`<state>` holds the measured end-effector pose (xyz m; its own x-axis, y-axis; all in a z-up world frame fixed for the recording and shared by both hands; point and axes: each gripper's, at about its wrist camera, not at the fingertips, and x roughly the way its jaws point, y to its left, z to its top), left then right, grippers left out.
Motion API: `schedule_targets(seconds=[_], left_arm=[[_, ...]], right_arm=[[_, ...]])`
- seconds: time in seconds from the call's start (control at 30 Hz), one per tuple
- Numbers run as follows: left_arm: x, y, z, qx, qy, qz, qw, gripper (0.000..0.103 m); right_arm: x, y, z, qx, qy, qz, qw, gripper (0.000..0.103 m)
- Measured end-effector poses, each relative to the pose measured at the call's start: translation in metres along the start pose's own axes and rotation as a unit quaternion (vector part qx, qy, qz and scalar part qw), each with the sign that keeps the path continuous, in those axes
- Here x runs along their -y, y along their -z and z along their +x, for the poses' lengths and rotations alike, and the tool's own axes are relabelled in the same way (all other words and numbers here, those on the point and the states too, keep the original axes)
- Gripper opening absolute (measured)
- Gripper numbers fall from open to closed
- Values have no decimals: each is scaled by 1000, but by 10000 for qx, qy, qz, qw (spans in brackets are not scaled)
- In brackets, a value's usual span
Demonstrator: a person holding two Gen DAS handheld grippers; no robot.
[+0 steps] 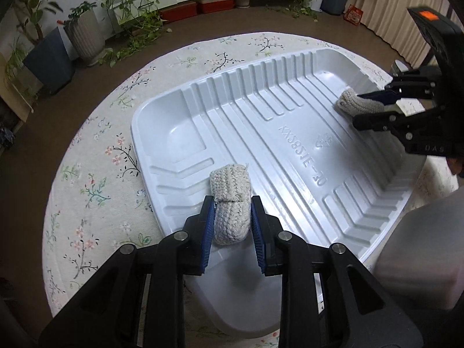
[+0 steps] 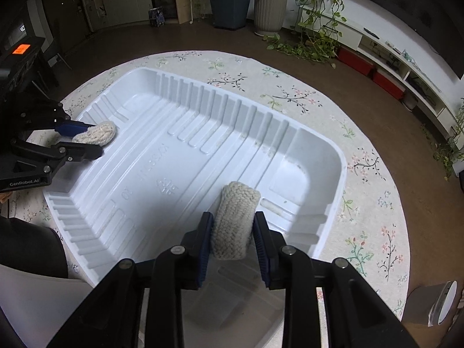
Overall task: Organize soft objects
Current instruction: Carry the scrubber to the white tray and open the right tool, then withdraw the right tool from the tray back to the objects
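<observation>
Knitwear fills both our grippers — the left gripper (image 1: pixel 232 220) is clamped on one cream knitted roll (image 1: pixel 230 203), the right gripper (image 2: pixel 233 232) on a second knitted roll (image 2: pixel 233 220), blue pads pressing each from both sides. We hold both over the white ribbed tray (image 1: pixel 162 121), which sits on the round floral tablecloth (image 1: pixel 95 156). In the left view our roll hangs above the tray's near edge, and the right gripper's roll shows at the far right — above the tray's right rim.
</observation>
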<state>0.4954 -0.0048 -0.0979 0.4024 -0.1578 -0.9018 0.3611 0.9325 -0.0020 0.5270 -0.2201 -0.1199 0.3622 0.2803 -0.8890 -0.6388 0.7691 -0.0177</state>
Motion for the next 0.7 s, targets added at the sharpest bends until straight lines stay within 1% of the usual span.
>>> schedule_targets(seconds=[0.1, 0.17, 0.2, 0.23, 0.27, 0.3, 0.37, 0.43, 0.47, 0.7], left_arm=[[-6, 0, -2, 17, 105, -173, 9998, 24], [-9, 1, -3, 41, 154, -231, 9996, 24], [-10, 1, -4, 57, 175, -258, 9995, 25], [-11, 2, -6, 93, 214, -287, 9993, 30], [-12, 2, -8, 153, 268, -322, 9990, 39], [-12, 2, -10, 209, 287, -340, 9988, 44], [-12, 2, -17, 384, 323, -365, 9981, 65], [-13, 1, -22, 445, 427, -422, 9972, 75], [-14, 0, -25, 473, 457, -444, 9968, 78], [-18, 2, -41, 667, 456, -575, 9951, 78]], right_arm=[[1, 2, -4, 88, 11, 9, 10000, 50], [1, 2, -7, 136, 13, 0, 9999, 52], [1, 3, -8, 154, 30, -2, 9999, 54], [2, 3, -11, 200, 47, 9, 9998, 57], [2, 3, -13, 235, 45, 26, 9997, 58], [3, 3, -15, 272, 39, 48, 9996, 60], [4, 3, -21, 378, 24, 93, 9992, 62], [5, 3, -26, 455, 9, 130, 9989, 65], [7, 2, -29, 485, 5, 148, 9987, 65], [13, 5, -45, 638, 11, 254, 9976, 68]])
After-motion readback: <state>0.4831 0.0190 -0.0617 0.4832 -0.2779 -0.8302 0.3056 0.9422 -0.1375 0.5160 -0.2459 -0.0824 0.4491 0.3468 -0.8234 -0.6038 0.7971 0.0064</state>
